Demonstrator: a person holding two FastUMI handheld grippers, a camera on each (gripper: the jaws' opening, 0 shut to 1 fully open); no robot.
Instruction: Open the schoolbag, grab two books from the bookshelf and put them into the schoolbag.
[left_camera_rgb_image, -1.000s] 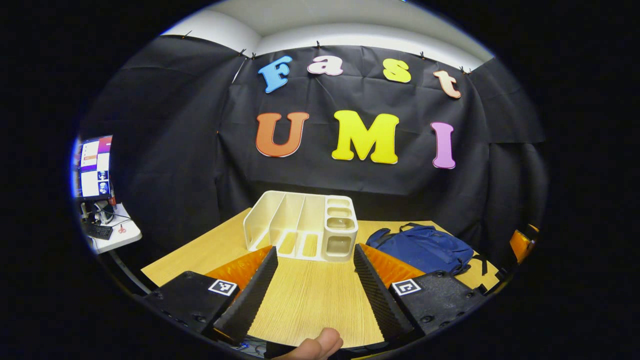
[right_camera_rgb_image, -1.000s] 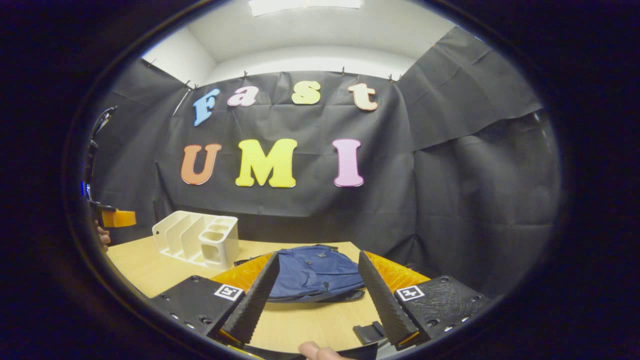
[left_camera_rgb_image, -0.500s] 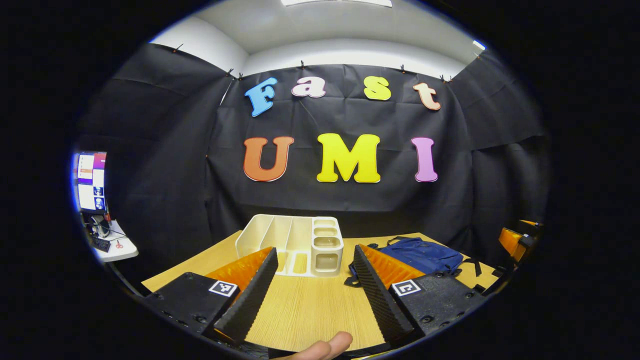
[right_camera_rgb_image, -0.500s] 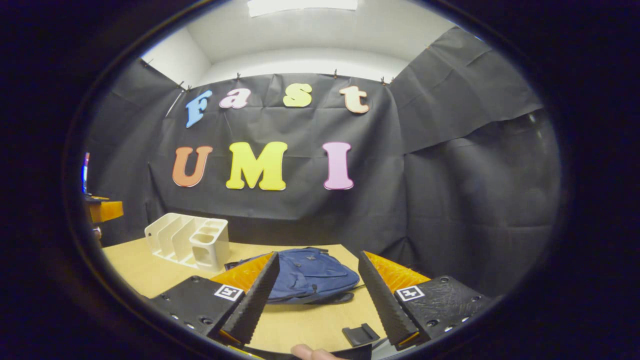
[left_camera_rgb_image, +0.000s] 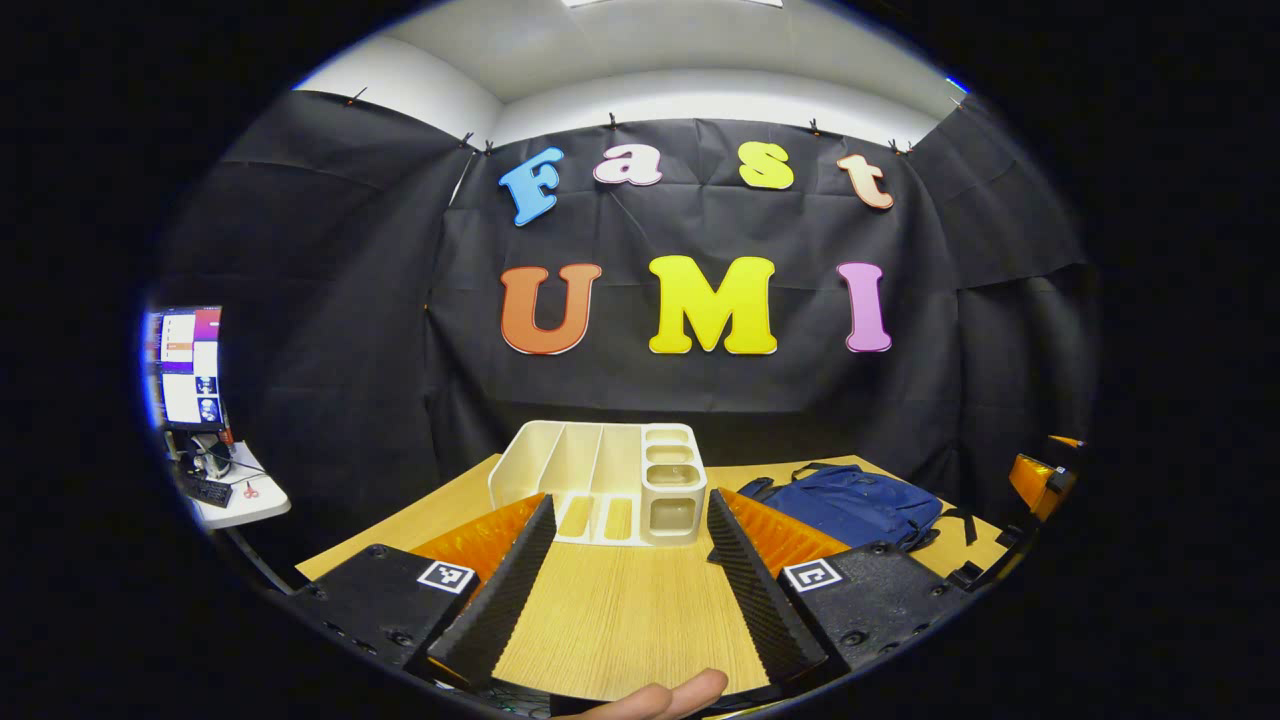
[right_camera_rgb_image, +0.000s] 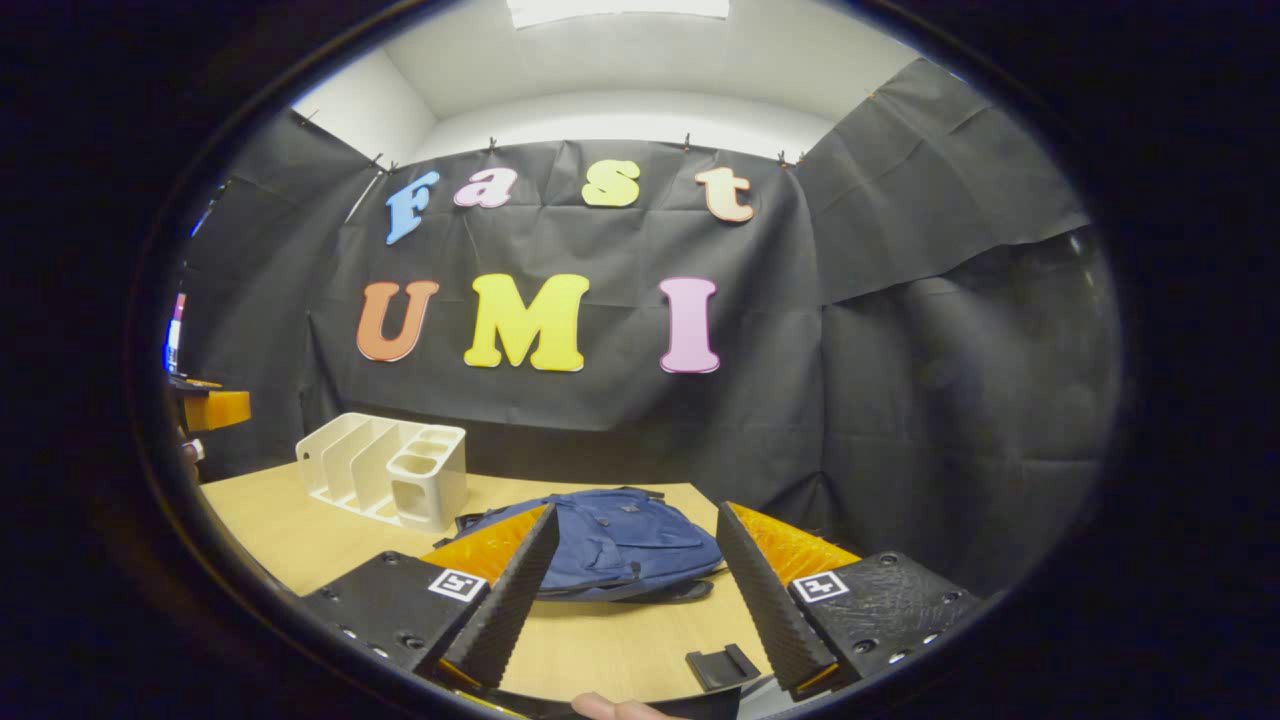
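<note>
A white plastic bookshelf (left_camera_rgb_image: 600, 475) with upright dividers and small cubbies stands at the back of the wooden table (left_camera_rgb_image: 620, 610); its slots look empty. A blue schoolbag (left_camera_rgb_image: 850, 500) lies flat to its right, and its zips look closed. My left gripper (left_camera_rgb_image: 630, 505) hovers open above the table, facing the bookshelf. My right gripper (right_camera_rgb_image: 637, 512) is open too, pointing at the schoolbag (right_camera_rgb_image: 655, 540) from a short way off. The bookshelf (right_camera_rgb_image: 385, 470) sits to the left of the bag. Neither gripper holds or touches anything.
A small black clip-like piece (right_camera_rgb_image: 722, 665) lies on the table near the right gripper. A side table with a monitor (left_camera_rgb_image: 185, 365) and a keyboard stands off to the left. Black cloth walls close in the table at the back and right. A thumb (left_camera_rgb_image: 660, 695) shows at the bottom.
Both views drifted slightly as the hands shifted, the left one coming back a little nearer the bookshelf. Both grippers stayed open, and the bookshelf and schoolbag did not move.
</note>
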